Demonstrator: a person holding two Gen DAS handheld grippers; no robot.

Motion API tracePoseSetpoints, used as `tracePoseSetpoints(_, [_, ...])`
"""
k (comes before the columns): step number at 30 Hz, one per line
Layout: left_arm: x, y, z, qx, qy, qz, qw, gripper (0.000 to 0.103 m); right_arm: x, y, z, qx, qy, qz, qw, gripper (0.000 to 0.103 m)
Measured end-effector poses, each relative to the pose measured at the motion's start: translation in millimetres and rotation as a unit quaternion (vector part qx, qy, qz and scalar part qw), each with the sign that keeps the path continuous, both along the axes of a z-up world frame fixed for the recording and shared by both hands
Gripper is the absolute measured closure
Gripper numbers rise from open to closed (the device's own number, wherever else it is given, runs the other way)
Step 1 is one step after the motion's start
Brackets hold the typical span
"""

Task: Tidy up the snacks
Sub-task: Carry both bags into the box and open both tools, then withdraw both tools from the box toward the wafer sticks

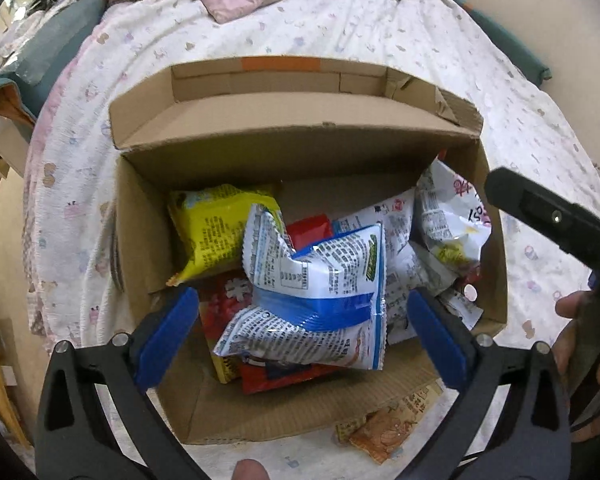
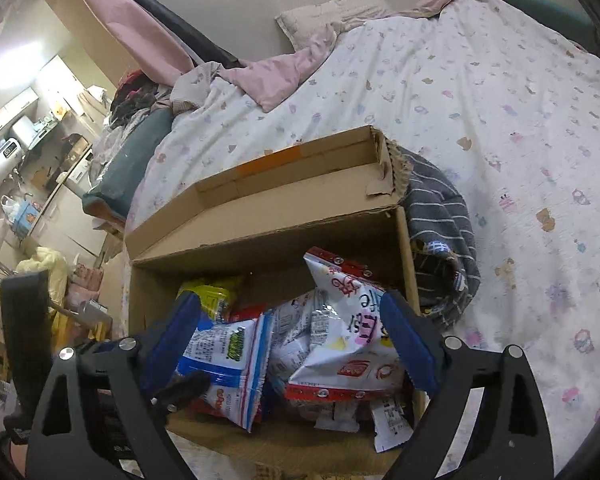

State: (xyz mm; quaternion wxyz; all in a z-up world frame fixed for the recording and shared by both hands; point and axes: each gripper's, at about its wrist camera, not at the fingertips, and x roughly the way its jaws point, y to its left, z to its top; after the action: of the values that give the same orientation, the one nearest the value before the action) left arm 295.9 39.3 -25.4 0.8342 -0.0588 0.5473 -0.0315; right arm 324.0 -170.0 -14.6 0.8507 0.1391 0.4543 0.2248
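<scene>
The blue and white snack bag (image 1: pixel 312 300) sits in the box (image 1: pixel 496 248), right between the left gripper (image 1: pixel 300 332) fingers, which are wide apart and empty. The right gripper (image 2: pixel 296 340) is wide apart too. The bag looks light, puffy and slippery, so pinch its flat crimped edge.

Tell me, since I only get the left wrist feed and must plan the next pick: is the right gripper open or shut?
Observer: Open. The right wrist view shows the right gripper with its blue pads spread wide over the open cardboard box.
Operator: Anything between them?
Observer: A white-and-red snack packet lies between the pads. I can't tell whether they touch it.
Operator: What's outside the box's right wall?
Observer: A grey striped cloth is bunched against that wall, on the bed cover.
</scene>
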Motion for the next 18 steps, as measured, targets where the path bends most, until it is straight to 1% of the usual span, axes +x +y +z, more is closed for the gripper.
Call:
tracePoseSetpoints(8, [-4.4,7.2,-1.4,0.003,0.006,0.012,0.9999,0.000,-3.8,-7.6,-3.5,0.001,0.015,-0.002,1.000,0.010])
tracePoseSetpoints(11, [-10.6,9.9,0.9,-0.008,0.007,0.019,0.9998,0.000,-6.4,-11.5,-6.9,0.013,0.030,-0.003,0.999,0.010])
tracePoseSetpoints(16, [-23.9,11.1,6.6,-0.003,0.001,0.024,0.9997,0.000,-17.6,-12.6,-6.0,-0.006,0.027,0.001,1.000,0.010])
tracePoseSetpoints(18, [-30.1,12.8,8.5,-0.007,-0.001,0.034,0.9994,0.000,-24.4,-15.3,-6.8,-0.006,0.034,0.001,0.999,0.010])
